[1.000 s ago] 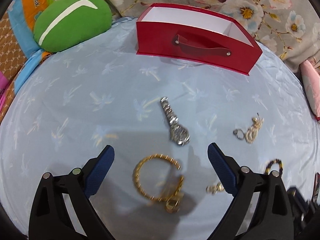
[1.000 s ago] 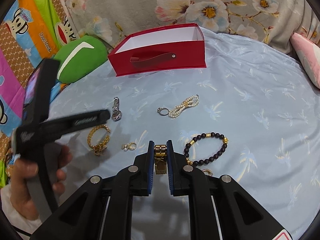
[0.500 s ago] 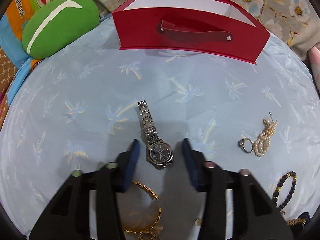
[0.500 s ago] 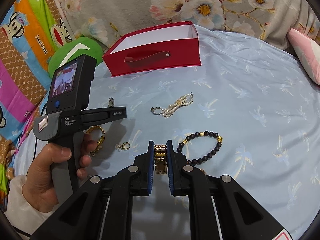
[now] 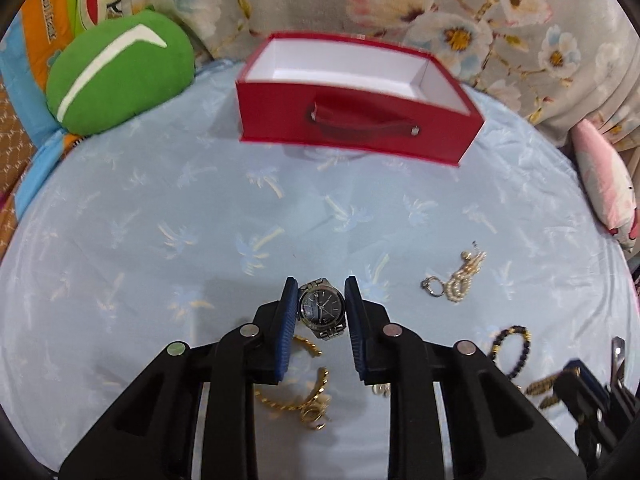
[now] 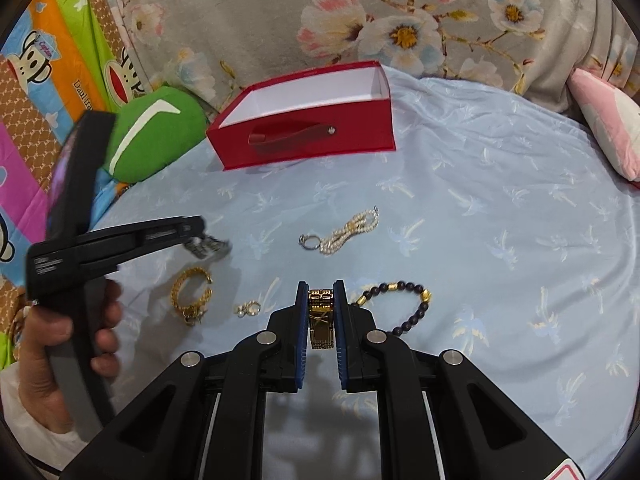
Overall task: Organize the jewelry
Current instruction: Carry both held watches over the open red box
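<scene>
Left gripper (image 5: 319, 295) fingers closing on silver wristwatch (image 5: 322, 309), raised off the bed sheet (image 5: 140, 240), likely bound for red box (image 5: 356, 126). Right gripper (image 6: 321, 295) clamped on gold watch (image 6: 320, 316), waiting its turn.

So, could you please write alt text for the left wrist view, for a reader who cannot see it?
The left gripper is closing its blue-padded jaws on a silver wristwatch with a dark dial, above a pale blue palm-print cloth. An open red box with a white inside stands beyond; gold chain bracelet lies below.
</scene>
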A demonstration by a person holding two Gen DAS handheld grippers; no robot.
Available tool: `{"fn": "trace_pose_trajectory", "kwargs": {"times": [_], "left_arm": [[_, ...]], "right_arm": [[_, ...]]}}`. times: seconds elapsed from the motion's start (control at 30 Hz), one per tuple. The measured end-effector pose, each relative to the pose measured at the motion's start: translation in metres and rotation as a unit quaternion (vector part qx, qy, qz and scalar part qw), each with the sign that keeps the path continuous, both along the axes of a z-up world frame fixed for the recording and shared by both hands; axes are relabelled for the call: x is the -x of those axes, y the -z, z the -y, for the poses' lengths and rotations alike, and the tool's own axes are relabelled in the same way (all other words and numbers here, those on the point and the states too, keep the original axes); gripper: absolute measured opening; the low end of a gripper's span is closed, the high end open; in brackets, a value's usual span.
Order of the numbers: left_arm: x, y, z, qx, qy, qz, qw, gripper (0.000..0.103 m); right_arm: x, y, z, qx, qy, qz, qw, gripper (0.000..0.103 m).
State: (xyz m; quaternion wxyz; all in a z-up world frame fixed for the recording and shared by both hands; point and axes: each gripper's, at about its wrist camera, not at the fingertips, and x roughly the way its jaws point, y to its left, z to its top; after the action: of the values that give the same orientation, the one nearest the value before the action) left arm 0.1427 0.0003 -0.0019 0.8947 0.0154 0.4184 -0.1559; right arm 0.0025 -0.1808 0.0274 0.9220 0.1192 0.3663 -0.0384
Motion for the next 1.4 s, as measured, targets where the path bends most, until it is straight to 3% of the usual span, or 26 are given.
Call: {"fn": "trace_pose_trajectory", "kwargs": {"times": [0.27, 0.43, 0.6, 0.77, 1.0, 1.1, 1.23, 1.4], "left_arm": [[0.018, -0.096, -0.04, 0.004, -0.01, 0.096, 0.9954, 0.023], [0.009, -0.152, -0.044, 0.015, -0.009, 0.142, 0.9897, 0.023], [-0.02, -0.196, -0.029, 0.02, -0.013, 0.187, 0.9822, 0.023], [-0.076, -0.221, 0.001, 0.028, -0.01, 0.202, 0.9789, 0.023], [-0.174, -0.199, 0.042, 0.018, -0.012, 0.168, 0.9856, 0.023], [-0.217, -0.174, 0.059, 0.002, -0.016, 0.147, 0.989, 0.023], [-0.275, -0.128, 0.073, -0.005, -0.027, 0.091, 0.9954, 0.023], [-0.312, -0.087, 0.086, -0.051, -0.047, 0.075, 0.9948, 0.023]], "right_arm": [[-0.004, -0.068, 0.014, 0.026, 0.0, 0.055, 0.998, 0.011], [-0.036, -0.122, 0.03, 0.037, -0.007, 0.102, 0.994, 0.011], [-0.1, -0.165, 0.044, 0.037, -0.02, 0.134, 0.99, 0.011], [-0.18, -0.174, 0.055, 0.007, -0.034, 0.127, 0.991, 0.011], [-0.294, -0.145, 0.084, -0.054, -0.037, 0.099, 0.993, 0.011], [-0.332, -0.12, 0.095, -0.07, -0.031, 0.083, 0.994, 0.011], [-0.38, -0.08, 0.103, -0.072, -0.023, 0.049, 0.996, 0.011], [-0.417, -0.043, 0.101, -0.052, -0.024, 0.011, 0.998, 0.011]]}}
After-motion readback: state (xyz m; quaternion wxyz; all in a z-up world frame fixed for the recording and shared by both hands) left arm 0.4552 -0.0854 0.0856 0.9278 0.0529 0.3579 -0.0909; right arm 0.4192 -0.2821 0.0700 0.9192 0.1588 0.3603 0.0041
